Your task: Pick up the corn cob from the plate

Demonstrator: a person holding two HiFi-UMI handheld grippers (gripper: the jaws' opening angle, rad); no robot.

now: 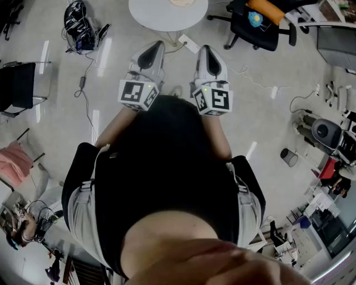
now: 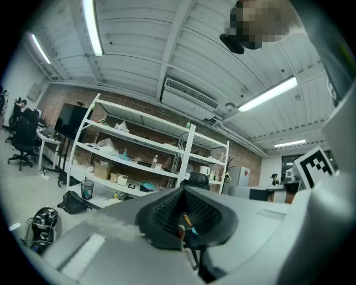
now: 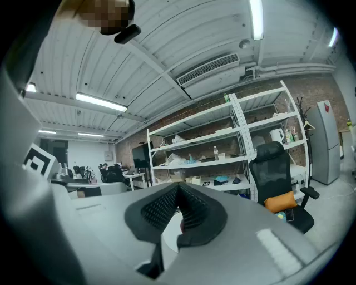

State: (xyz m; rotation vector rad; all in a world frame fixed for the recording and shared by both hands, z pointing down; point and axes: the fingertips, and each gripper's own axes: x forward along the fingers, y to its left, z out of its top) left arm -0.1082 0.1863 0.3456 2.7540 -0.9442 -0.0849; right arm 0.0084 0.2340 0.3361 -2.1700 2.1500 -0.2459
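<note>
1. The left gripper (image 2: 184, 193) is held level, its jaws clenched together at the tips, with nothing gripped between them.
2. The right gripper (image 3: 178, 188) is held level beside it, its jaws likewise pressed shut and empty.
3. The corn cob cannot be made out in any view. Only a pale round shape (image 1: 182, 2) is seen on the white round table (image 1: 161, 15), and it is cut off by the head view's top edge.
4. The near floor is hidden by the person's torso (image 1: 161, 167).
5. The items on the white shelving (image 2: 139, 150) are too small to be identified.
</note>
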